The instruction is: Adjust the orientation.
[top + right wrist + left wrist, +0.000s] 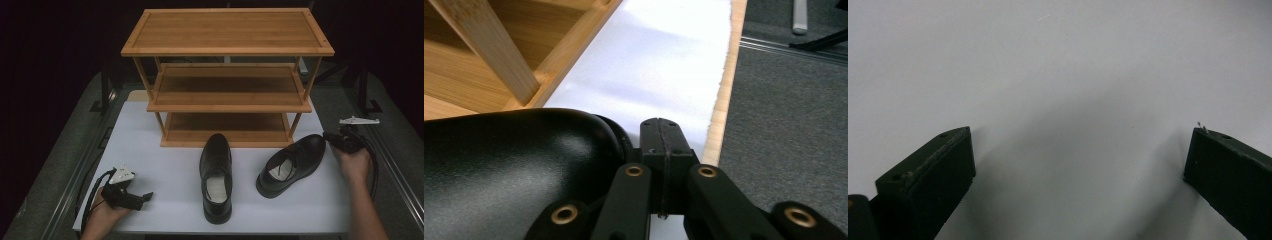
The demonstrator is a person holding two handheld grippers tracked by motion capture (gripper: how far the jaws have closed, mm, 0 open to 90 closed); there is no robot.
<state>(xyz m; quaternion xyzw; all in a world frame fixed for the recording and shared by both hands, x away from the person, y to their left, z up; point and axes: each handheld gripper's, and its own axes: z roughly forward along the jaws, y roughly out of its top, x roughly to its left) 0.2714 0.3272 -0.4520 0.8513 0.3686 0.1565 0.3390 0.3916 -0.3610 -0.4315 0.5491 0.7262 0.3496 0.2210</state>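
Here, the right gripper, jaws pressed together, touches the toe of a black dress shoe; the left gripper rests spread wide.

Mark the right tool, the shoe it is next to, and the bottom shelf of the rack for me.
right tool (328, 136), high view, closed jaw tips at the shoe's toe.
angled shoe (305, 150), high view, top of its laced upper.
bottom shelf (225, 122), high view, bare wooden board.
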